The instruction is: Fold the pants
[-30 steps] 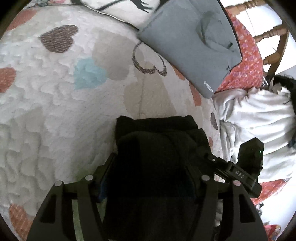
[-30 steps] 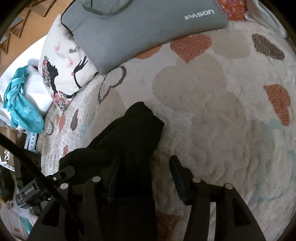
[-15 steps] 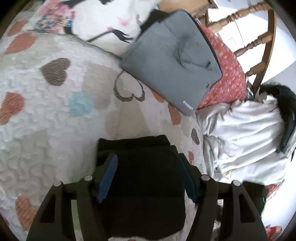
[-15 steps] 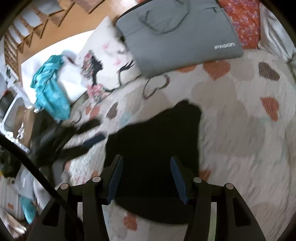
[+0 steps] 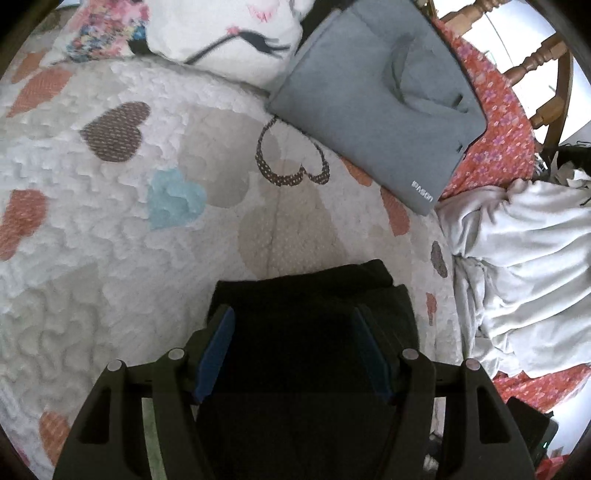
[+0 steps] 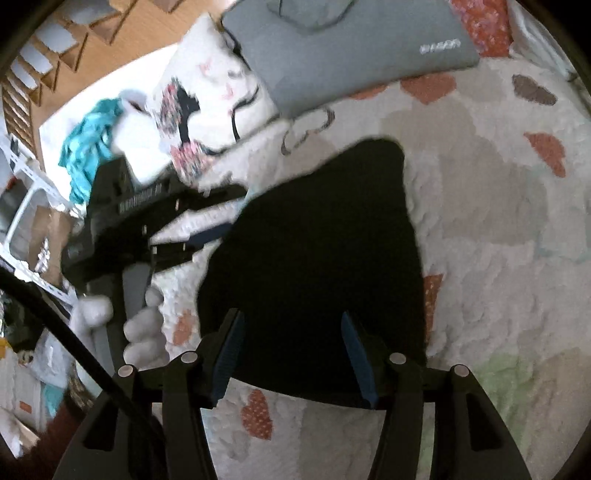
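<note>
Black pants (image 6: 314,258) lie folded small on the bed (image 5: 110,258), seemingly finished; left claw (image 5: 291,350) wide, right claw (image 6: 291,354) opening, both empty.

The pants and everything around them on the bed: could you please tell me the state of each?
Pants: folded into a compact stack, flat on the quilt.
Left tool: open, over the pants.
Right tool: opening, nothing gripped.
Grey bag: lying flat, closed.
Pillow: partly under the bag.
White cloth: crumpled.

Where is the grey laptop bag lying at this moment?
The grey laptop bag lies at the far end of the heart-patterned quilt, beyond the black pants, overlapping the white printed pillow and the red flowered cloth.
</note>
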The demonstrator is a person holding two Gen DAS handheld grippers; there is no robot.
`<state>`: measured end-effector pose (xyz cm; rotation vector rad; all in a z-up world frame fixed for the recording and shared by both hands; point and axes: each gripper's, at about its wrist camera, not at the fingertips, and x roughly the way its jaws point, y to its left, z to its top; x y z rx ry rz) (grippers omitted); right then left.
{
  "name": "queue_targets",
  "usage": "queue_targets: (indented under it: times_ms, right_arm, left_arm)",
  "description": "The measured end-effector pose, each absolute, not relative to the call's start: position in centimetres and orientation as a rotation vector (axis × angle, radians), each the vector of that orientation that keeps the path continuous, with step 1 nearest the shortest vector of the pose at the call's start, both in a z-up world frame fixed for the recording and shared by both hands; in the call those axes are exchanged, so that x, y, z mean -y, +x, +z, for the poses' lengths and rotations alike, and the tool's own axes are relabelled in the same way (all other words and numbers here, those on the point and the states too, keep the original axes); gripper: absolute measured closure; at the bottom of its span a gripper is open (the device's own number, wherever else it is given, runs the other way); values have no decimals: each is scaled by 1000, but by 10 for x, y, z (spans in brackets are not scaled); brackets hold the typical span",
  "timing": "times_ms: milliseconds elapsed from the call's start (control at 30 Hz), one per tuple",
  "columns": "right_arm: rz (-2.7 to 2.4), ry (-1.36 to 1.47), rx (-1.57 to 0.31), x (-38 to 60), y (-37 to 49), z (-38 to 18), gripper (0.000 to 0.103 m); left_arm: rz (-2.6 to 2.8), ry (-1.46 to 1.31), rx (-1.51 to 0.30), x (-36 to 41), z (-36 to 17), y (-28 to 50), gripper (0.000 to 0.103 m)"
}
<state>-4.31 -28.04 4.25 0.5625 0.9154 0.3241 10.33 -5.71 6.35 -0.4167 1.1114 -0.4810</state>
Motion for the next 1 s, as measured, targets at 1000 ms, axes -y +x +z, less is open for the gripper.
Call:
queue_targets:
  times_ms: [1000]
  right_arm:
    - [-56,229,-862,270,-180,7,38]
  left_arm:
    - [-83,1,-723,35,71,-135,15]
